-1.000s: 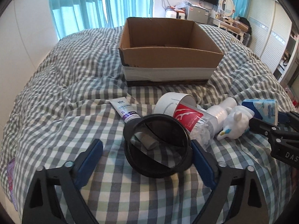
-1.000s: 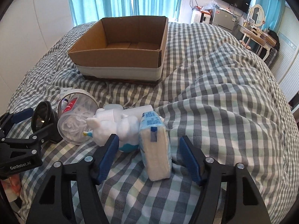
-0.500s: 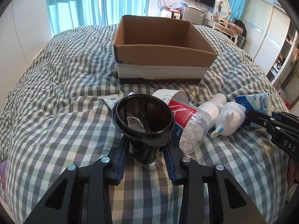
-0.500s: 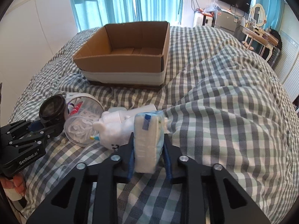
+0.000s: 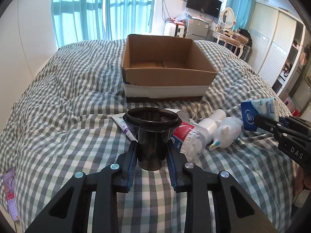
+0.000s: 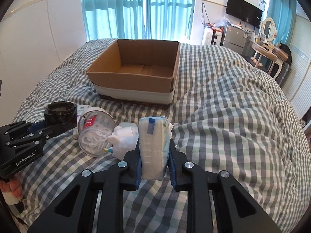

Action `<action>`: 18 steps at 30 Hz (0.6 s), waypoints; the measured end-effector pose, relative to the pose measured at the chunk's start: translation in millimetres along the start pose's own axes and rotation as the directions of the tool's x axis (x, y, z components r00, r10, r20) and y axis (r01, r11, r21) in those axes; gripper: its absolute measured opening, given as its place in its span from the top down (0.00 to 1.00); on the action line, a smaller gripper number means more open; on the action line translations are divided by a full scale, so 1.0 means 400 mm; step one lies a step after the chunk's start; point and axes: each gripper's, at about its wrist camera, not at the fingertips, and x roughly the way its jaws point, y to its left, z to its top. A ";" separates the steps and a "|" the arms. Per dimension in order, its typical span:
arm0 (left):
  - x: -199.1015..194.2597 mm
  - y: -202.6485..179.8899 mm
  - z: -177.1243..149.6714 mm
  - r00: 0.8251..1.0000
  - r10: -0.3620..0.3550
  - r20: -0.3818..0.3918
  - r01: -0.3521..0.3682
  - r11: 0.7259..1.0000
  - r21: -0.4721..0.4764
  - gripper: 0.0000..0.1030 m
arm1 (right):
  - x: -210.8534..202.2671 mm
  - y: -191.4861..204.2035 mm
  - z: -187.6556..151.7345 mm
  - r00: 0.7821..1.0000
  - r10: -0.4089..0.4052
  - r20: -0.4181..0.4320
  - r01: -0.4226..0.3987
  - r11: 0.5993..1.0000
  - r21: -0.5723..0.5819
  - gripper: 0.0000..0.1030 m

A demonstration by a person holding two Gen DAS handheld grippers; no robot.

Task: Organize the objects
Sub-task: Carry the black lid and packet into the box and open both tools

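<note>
Black cup [image 5: 150, 136]: upright, clamped low on its body by your left gripper [image 5: 151, 156], whose jaws have just been closing on it; you hold it over the checked bedding [image 5: 58, 116].
Clear jar [image 5: 186, 136]: lying on the bedding just right of the cup.
Tissue pack [image 6: 153, 145]: pinched on edge in your right gripper [image 6: 153, 167].
Cardboard box [image 5: 165, 77]: open, beyond both.

Bed [image 5: 64, 89], grey-checked duvet. Open cardboard box [image 5: 165, 71] rests on it. Nearer than box: tube [image 5: 122, 123], clear cotton-swab jar [image 6: 95, 131], white unicorn-shaped bottle [image 5: 225, 134].
</note>
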 end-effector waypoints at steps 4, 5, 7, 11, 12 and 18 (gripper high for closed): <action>-0.013 -0.004 0.004 1.000 0.000 0.013 0.000 1.000 -0.002 0.73 | -0.017 0.005 0.002 1.000 0.003 0.016 -0.003 1.000 -0.011 0.79; -0.020 -0.004 0.009 1.000 0.000 0.021 0.000 1.000 -0.003 0.73 | -0.020 0.006 0.003 1.000 0.004 0.019 -0.004 1.000 -0.012 0.80; -0.035 0.000 0.022 0.999 -0.003 0.040 0.003 1.000 -0.012 0.73 | -0.024 0.006 0.008 1.000 0.006 0.025 -0.006 1.000 -0.016 0.80; -0.060 0.005 0.058 0.998 -0.009 0.067 0.009 1.000 -0.011 0.73 | -0.037 0.014 0.025 0.999 0.013 0.042 -0.011 0.999 -0.038 0.81; -0.065 0.007 0.074 0.997 -0.019 0.072 0.020 1.000 -0.014 0.73 | -0.044 0.015 0.033 0.999 0.016 0.052 -0.014 0.999 -0.044 0.81; -0.094 0.013 0.153 0.992 -0.048 0.115 0.051 0.999 -0.016 0.73 | -0.085 0.024 0.092 0.995 0.032 0.098 -0.023 0.995 -0.094 0.81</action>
